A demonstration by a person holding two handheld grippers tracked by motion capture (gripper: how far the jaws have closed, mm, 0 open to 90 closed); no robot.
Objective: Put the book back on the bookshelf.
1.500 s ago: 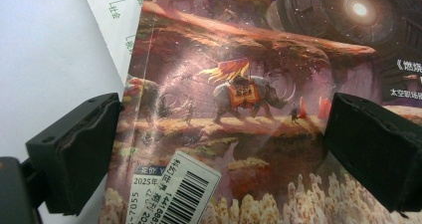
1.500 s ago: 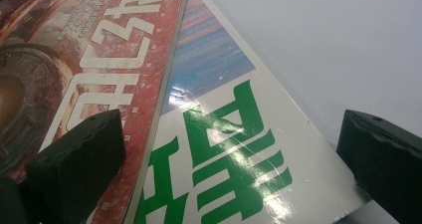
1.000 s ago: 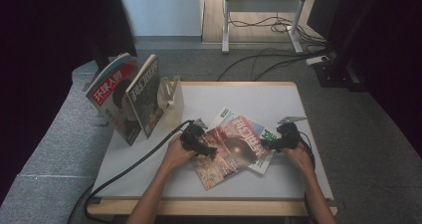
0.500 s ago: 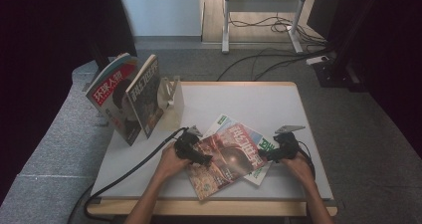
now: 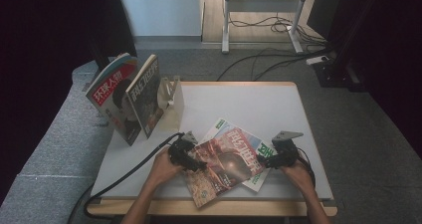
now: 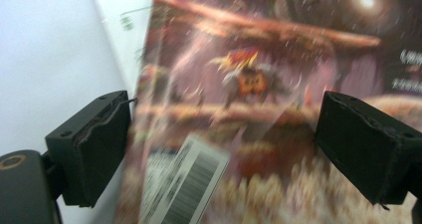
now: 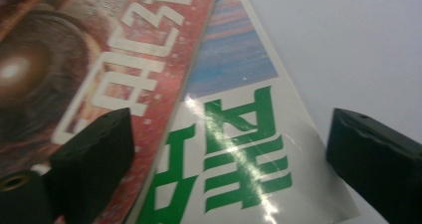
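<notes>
We see a white worktop [image 5: 239,104] w/ a grey surface along its left side. At the worktop's back-left corner two magazines stand upright, leaning: a red-titled one [image 5: 112,97] and a darker one [image 5: 146,100] just beside it, propped against a pale book stand [image 5: 171,97]. Near the front edge lies the reddish magazine [image 5: 221,164], skewed, its lower corner reaching the worktop's front edge; it overlaps a white magazine w/ green lettering [image 5: 261,152] that sticks out beneath on the right and top. Our left gripper [image 5: 191,159] sits at the reddish mag's left edge; in the left gripper view its fingers [image 6: 92,144] stand wide apart, the cover's edge and barcode label [image 6: 186,184] between them, pads not pressing. Our right gripper [image 5: 266,160] is at the right side of the pile; in the right gripper view its fingers [image 7: 94,154] are also wide, having just closed a touch, spanning the seam where the red cover [image 7: 99,59] meets the green-lettered one [image 7: 234,149], nothing clamped. Cables trail from both grippers toward the front.
</notes>
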